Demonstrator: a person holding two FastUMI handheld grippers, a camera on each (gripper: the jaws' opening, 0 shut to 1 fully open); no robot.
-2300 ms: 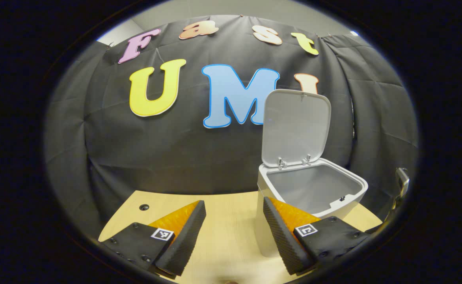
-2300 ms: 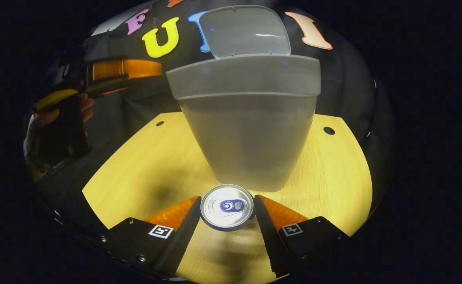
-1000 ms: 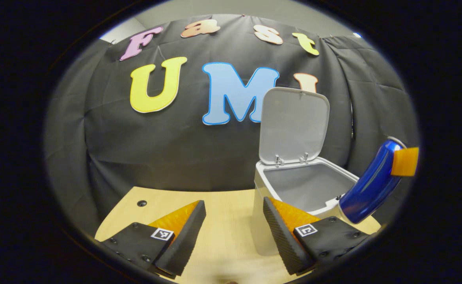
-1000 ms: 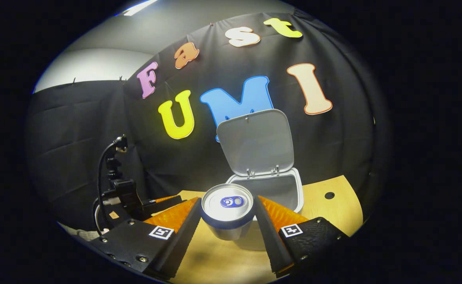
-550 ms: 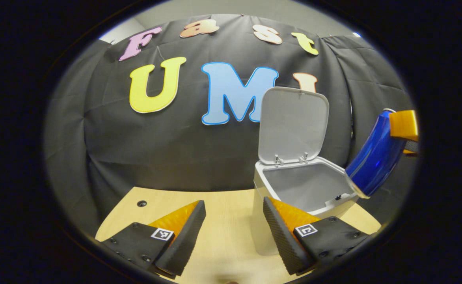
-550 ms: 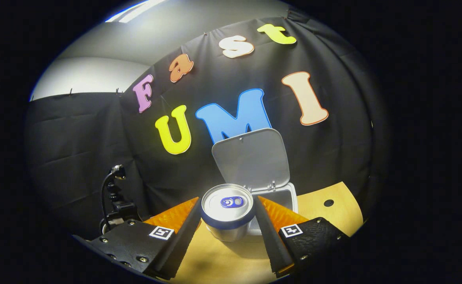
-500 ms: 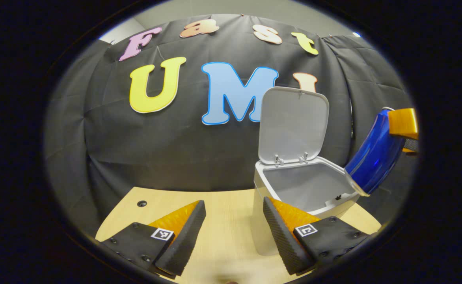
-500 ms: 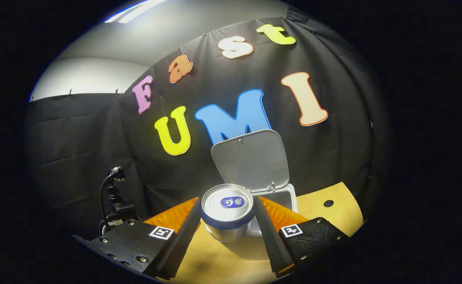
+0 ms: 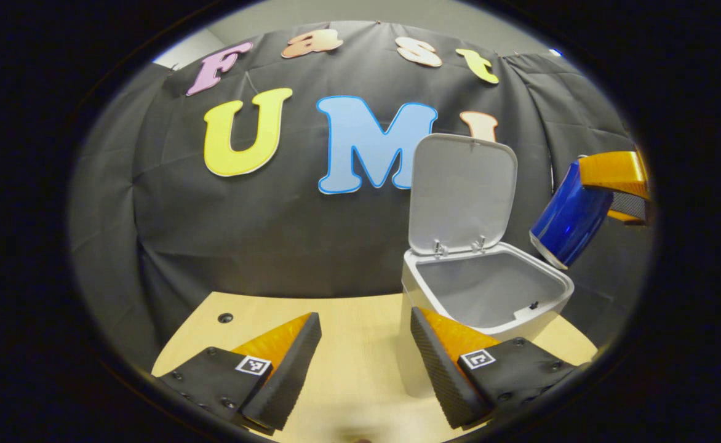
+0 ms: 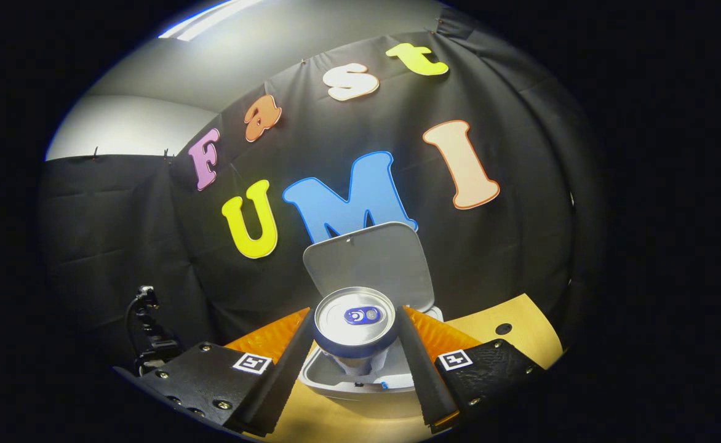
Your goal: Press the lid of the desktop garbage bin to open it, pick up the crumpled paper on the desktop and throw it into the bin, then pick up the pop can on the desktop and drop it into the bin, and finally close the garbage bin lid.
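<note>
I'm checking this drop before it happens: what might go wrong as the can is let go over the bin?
In the left gripper view the pop can hangs tilted by the bin's right rim, not over the middle, so it may strike the rim and bounce out. The upright lid stands close and could be knocked. The right gripper holds the can near its top, so it may swing.

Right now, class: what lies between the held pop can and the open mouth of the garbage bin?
Nothing: in the left gripper view the pop can hangs over the garbage bin, with bare air between.
</note>
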